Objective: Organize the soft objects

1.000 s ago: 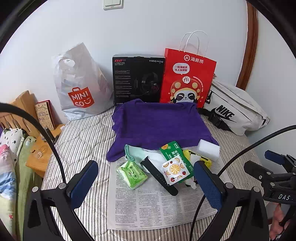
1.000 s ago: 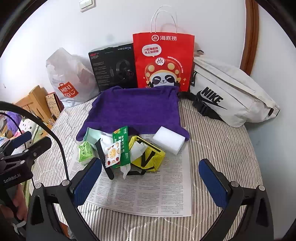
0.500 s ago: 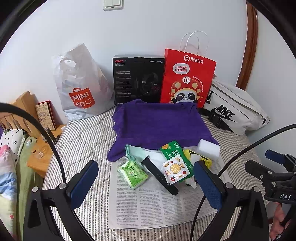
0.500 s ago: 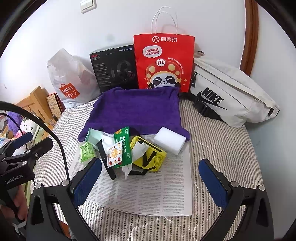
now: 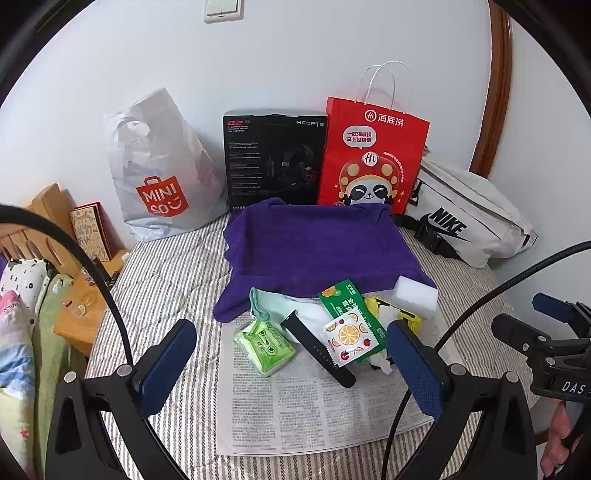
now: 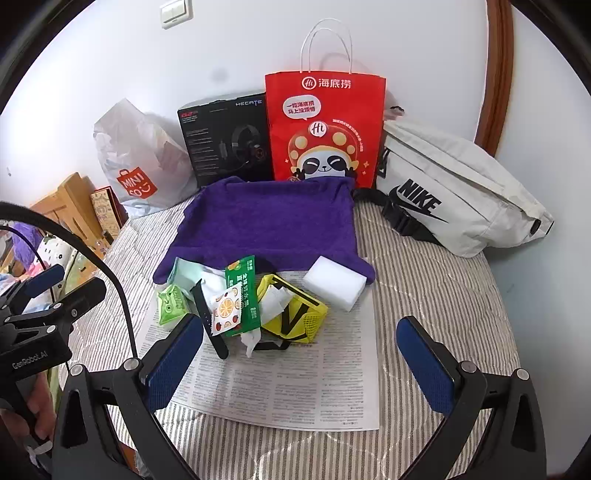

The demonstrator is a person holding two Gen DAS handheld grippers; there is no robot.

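Where the pale wall [image 5: 295,55] meets the bed, a striped quilt [image 5: 166,280] covers the whole surface, with a curved wooden frame [image 5: 495,92] rising at the far right corner and a light switch [image 5: 223,9] high on the wall. Along the quilt's far edge stand, from left to right, a grey Miniso bag [image 5: 159,177], a black headset box [image 5: 273,158], a red paper bag [image 5: 373,155] and a white Nike bag [image 5: 472,218] slumped at the far right corner. A wooden rack [image 5: 40,221] sits off the left edge.

In the middle of the quilt lies a purple towel [image 5: 317,247], its near edge overlapping the far edge of a spread newspaper [image 5: 314,410]. On that overlap lies the pile of soft things: a white sponge [image 6: 334,282] at the right, touching the towel; a yellow mesh pouch [image 6: 295,314] beside it; a green snack packet [image 5: 351,325] leaning over a black strap [image 5: 317,347]; a mint cloth [image 5: 269,302] tucked under the towel's edge; and a green tissue pack [image 5: 264,345] at the left.

The left gripper [image 5: 291,365] hangs above the newspaper's near part, jaws spread wide and holding nothing. The right gripper [image 6: 299,363] hangs likewise, released and empty.
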